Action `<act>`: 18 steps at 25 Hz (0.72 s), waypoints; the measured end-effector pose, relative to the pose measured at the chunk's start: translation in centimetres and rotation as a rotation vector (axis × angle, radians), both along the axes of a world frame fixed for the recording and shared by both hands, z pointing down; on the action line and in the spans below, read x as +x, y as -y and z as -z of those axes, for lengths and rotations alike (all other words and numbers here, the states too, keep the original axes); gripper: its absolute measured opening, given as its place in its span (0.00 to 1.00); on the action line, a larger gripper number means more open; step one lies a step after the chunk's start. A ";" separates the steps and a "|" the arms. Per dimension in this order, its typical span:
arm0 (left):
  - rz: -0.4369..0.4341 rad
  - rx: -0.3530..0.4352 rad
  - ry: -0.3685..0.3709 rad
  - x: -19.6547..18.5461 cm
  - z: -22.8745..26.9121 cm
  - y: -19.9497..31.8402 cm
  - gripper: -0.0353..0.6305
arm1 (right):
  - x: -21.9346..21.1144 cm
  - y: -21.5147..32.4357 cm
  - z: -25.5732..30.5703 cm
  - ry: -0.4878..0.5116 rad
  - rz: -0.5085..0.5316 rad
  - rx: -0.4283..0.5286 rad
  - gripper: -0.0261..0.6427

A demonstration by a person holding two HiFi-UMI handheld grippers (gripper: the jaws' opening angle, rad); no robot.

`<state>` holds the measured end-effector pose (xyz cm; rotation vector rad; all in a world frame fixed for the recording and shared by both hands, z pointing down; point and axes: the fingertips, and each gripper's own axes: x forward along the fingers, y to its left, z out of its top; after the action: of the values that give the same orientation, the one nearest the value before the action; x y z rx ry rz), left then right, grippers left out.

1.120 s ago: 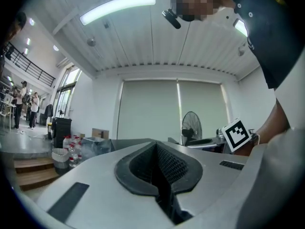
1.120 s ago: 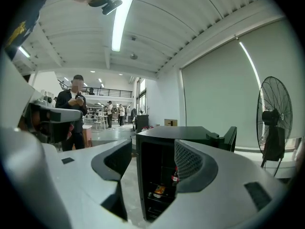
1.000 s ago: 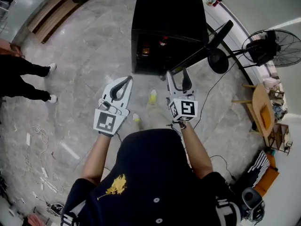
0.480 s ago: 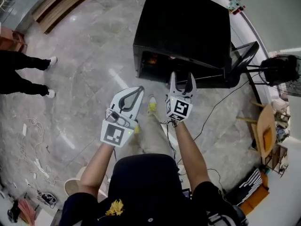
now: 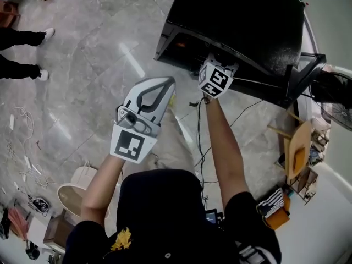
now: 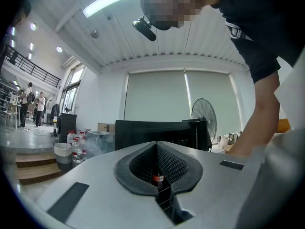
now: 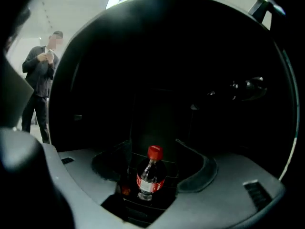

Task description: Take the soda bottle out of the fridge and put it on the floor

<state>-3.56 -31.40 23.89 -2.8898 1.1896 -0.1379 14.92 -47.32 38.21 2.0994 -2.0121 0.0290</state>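
Observation:
The soda bottle (image 7: 150, 175), clear with a red cap and red label, stands upright on a wire shelf inside the dark black fridge (image 5: 242, 21). My right gripper (image 7: 152, 146) is open and reaches into the fridge opening. The bottle shows in the gap between its jaws, and no pad touches it. In the head view only the right gripper's marker cube (image 5: 216, 80) shows, because the fridge's top edge hides the jaws. My left gripper (image 5: 168, 82) hangs outside in front of the fridge, shut and empty. The bottle (image 6: 157, 179) shows far off through its jaw loop (image 6: 155, 145).
The fridge door (image 5: 300, 73) stands open to the right, next to a floor fan (image 5: 335, 100). A person (image 7: 40, 75) stands off to the left, and their legs (image 5: 22, 37) show on the marble floor. Cables (image 5: 22, 147), a wooden chair (image 5: 297, 147) and water bottles (image 6: 74, 147) lie around.
Both grippers have dropped and moved toward the fridge. The right gripper has gone ahead into the fridge opening, and the left one trails outside it. Neither gripper's jaws have changed.

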 end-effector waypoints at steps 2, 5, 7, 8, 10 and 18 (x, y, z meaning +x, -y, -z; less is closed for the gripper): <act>0.005 -0.015 -0.007 -0.1 -0.6 0.1 0.08 | 0.3 1.2 -1.0 -0.005 -0.007 -0.016 0.42; -0.001 -0.023 -0.006 0.0 -1.1 0.1 0.08 | 0.4 2.4 -1.9 -0.014 -0.008 -0.031 0.42; -0.001 -0.030 -0.005 -0.1 -1.5 0.0 0.08 | 0.1 2.9 -2.3 -0.017 -0.003 -0.037 0.42; 0.000 -0.036 -0.005 -0.2 -1.7 0.0 0.08 | 0.0 3.1 -2.5 -0.018 -0.003 -0.038 0.42; 0.001 -0.044 -0.004 -0.3 -2.0 -0.1 0.08 | 0.0 3.4 -2.7 -0.022 -0.008 -0.040 0.41; -0.025 -0.070 -0.026 -0.1 -2.5 -1.2 0.08 | 0.6 3.9 -3.8 -0.060 -0.019 -0.062 0.33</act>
<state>-3.65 -30.21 26.35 -2.9744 1.1748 -0.1448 15.50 -51.24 41.98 2.0573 -1.9316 0.0309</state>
